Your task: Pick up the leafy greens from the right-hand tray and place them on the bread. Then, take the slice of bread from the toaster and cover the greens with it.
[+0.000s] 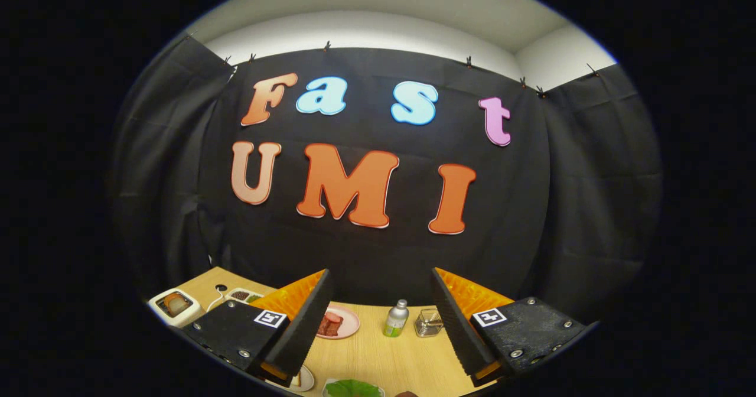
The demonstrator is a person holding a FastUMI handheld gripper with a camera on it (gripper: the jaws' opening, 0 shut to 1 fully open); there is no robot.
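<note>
My gripper (pixel 381 279) is open, its two fingers spread wide with nothing between them, held high and looking across the wooden table (pixel 378 355). Close below, between the fingers, the leafy greens (pixel 352 389) lie on a white tray (pixel 331 383), partly cut off. Just left of that, by the left finger, a white plate (pixel 305 379) holds something pale, mostly hidden behind the finger. Far off to the left stands the white toaster (pixel 173 305) with a brown slice of bread (pixel 175 303) in its slot.
A pink plate (pixel 341 322) with reddish meat sits beyond the left finger. A small green-labelled bottle (pixel 396 318) and a clear glass jar (pixel 429 322) stand near the table's far edge. A white dish (pixel 244 296) of dark bits lies right of the toaster.
</note>
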